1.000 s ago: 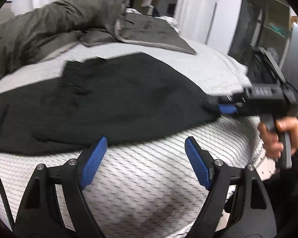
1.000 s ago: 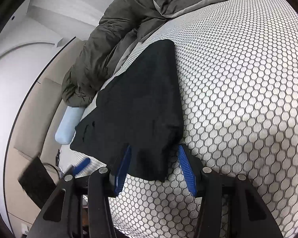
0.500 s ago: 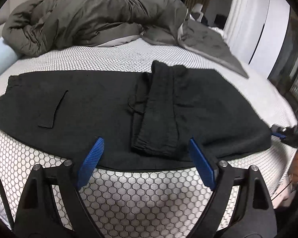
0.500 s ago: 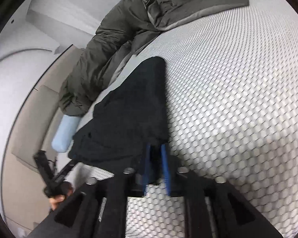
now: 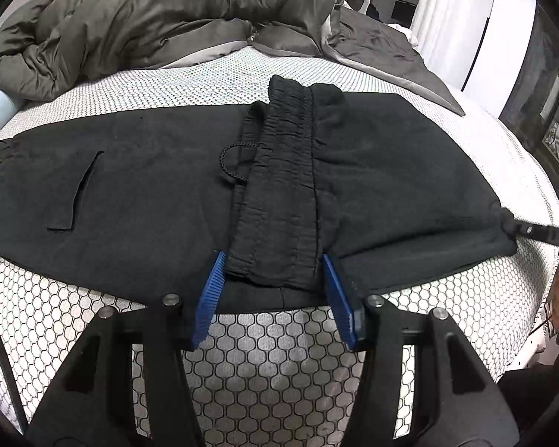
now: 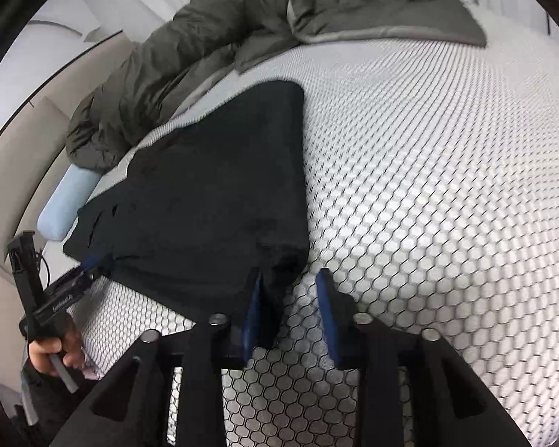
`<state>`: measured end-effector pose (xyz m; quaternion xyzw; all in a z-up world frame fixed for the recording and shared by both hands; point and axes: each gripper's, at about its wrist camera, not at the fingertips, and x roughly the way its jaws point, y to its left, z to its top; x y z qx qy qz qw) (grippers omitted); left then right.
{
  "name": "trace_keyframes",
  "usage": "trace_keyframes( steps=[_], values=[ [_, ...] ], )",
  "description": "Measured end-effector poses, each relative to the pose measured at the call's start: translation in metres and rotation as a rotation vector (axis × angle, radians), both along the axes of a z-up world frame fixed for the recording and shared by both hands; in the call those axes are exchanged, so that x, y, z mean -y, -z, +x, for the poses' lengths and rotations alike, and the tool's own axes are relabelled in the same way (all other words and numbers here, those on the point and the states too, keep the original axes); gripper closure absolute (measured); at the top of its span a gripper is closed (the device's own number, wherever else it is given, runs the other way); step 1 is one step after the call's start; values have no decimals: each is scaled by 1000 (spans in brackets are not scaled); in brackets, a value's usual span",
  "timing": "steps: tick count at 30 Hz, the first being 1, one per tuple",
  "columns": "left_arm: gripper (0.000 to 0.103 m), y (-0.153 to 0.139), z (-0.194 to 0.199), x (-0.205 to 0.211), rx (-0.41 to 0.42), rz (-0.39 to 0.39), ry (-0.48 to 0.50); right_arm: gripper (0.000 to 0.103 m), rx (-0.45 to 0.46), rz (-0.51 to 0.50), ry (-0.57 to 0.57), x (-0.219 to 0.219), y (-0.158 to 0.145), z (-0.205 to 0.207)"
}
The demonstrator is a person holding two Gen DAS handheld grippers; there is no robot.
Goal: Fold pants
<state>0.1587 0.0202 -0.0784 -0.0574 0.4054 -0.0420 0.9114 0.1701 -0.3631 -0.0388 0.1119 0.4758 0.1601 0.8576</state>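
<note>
Black pants (image 5: 130,186) lie spread across the bed, with the elastic waistband (image 5: 279,193) folded over their middle and a drawcord loop (image 5: 231,164) beside it. My left gripper (image 5: 274,290) straddles the waistband's near end; its jaws are closing, with the band between the blue pads. In the right wrist view, my right gripper (image 6: 290,309) is at the pants' (image 6: 212,186) near corner. Its jaws are opening; the cloth lies against the left finger and bare sheet shows in the gap. The left wrist view shows the right gripper (image 5: 518,228) at the pants' right corner.
A grey-green duvet (image 5: 167,18) is heaped along the far side of the bed. A light blue pillow (image 6: 67,205) lies at the left end. The honeycomb-patterned sheet (image 5: 279,365) runs to the near edge. A hand (image 6: 52,350) holds the left gripper's handle.
My left gripper swung along the pants to the waistband and its jaws narrowed around it. My right gripper closed on the pants' corner half a second ago; its jaws now stand apart.
</note>
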Motion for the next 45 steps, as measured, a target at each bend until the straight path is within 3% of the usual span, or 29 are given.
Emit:
trace_keyframes(
  steps=[4,6,7,8,10,12,14,17,18,19,22,24,29,32,37,42,45],
  values=[
    [47,-7,-7,-2,17,-5,-23,54,101,-26,9,-10,-14,-4],
    [44,-14,-16,-5,47,-4,-43,53,144,-26,4,-23,-19,-1],
    [42,-19,-21,-4,78,2,-46,46,157,-33,4,-27,-19,-4],
    [35,-24,-26,-3,97,10,-41,34,165,-44,5,-31,-20,-3],
    [20,-31,-31,2,136,15,-18,24,169,-47,0,-42,-18,0],
    [20,-33,-31,8,148,8,2,24,166,-64,-3,-52,-15,5],
    [19,-31,-24,17,128,7,30,14,161,-82,-16,-58,-14,8],
    [14,-30,-15,29,119,21,56,11,163,-111,-26,-65,-14,11],
    [10,-31,-11,36,125,30,63,10,166,-132,-34,-70,-13,13],
    [0,-30,-10,39,130,33,66,9,170,-163,-40,-72,-13,14],
    [1,-33,-5,51,142,23,86,0,225,-316,-67,-83,-15,10],
    [1,-36,-2,58,147,20,92,0,276,-353,-79,-87,-19,5],
    [1,-44,13,70,159,64,94,0,270,-344,-105,-90,-19,5],
    [1,-44,31,76,149,100,94,0,228,-343,-128,-94,-11,12],
    [1,-31,65,76,70,66,106,0,93,-401,-147,-106,22,34],
    [1,-13,72,89,12,176,179,0,53,-405,-148,-101,24,43],
    [1,-4,75,89,-20,231,237,0,43,-445,-49,-81,22,49]
  ],
)
